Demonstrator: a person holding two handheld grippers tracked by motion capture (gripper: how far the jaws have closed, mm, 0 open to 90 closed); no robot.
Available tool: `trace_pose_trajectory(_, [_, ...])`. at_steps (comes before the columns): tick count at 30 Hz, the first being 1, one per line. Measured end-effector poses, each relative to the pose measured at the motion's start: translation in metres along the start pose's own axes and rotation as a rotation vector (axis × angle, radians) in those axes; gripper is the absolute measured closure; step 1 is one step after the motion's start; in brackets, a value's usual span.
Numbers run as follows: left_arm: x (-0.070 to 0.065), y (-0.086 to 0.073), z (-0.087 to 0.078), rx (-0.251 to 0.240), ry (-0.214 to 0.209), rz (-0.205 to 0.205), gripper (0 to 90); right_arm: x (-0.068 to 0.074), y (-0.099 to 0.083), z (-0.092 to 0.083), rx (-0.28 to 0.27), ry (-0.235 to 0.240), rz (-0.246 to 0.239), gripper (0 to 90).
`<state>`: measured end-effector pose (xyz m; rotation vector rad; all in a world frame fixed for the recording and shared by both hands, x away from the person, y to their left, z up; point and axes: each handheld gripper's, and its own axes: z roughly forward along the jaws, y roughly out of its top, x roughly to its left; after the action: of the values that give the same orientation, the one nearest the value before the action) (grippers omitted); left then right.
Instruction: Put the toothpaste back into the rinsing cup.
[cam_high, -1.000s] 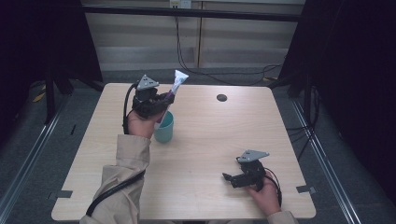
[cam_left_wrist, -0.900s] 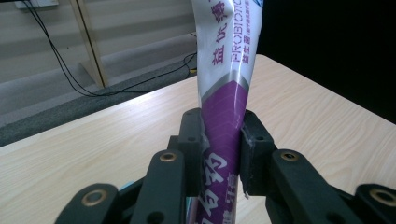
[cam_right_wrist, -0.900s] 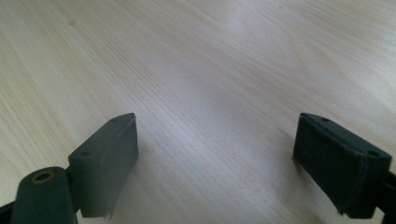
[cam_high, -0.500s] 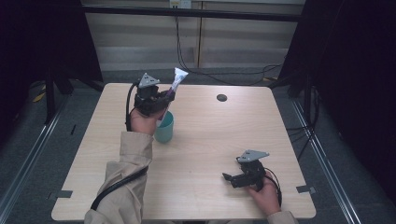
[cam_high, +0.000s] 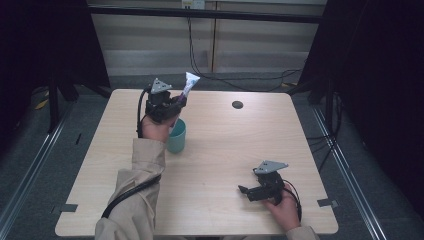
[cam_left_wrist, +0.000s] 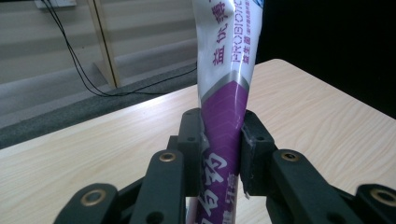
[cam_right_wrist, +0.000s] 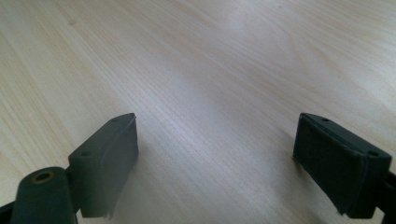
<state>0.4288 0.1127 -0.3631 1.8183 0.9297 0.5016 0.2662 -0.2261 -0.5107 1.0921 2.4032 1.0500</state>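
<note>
A white and purple toothpaste tube (cam_high: 188, 85) (cam_left_wrist: 224, 84) is clamped between the jaws of my left gripper (cam_high: 176, 101) (cam_left_wrist: 219, 149), which is shut on its purple lower part. The tube points up and away over the table's far left. Just below that hand stands a teal cup (cam_high: 176, 136), partly hidden by the hand. My right gripper (cam_high: 245, 191) (cam_right_wrist: 215, 158) rests low near the front right of the table, open, with bare wood between its jaws.
The light wooden table (cam_high: 220, 145) has a small round dark hole (cam_high: 237, 104) near its far edge. Cables (cam_high: 240, 80) lie on the floor behind the table, and dark curtains hang at both sides.
</note>
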Motion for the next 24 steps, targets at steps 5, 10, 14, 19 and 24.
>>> trace_pose_trajectory(5, [0.001,-0.006,0.008,-0.004,0.007,-0.005,73.9,0.000,0.000,0.000,0.001,0.001,0.001,13.1])
trace_pose_trajectory(10, [0.001,-0.013,0.015,-0.005,0.018,-0.002,73.7,0.000,0.000,0.000,0.002,0.002,0.004,13.1])
trace_pose_trajectory(14, [0.001,-0.018,0.017,-0.005,0.016,-0.008,73.6,0.000,0.000,0.000,0.002,0.002,0.004,13.2])
trace_pose_trajectory(19, [0.003,-0.024,0.020,0.009,0.023,-0.014,73.5,0.000,0.000,0.000,0.003,0.002,0.002,13.2])
trace_pose_trajectory(24, [0.005,-0.030,0.020,0.011,0.031,-0.024,73.1,0.000,0.000,0.000,0.003,0.002,0.001,13.2])
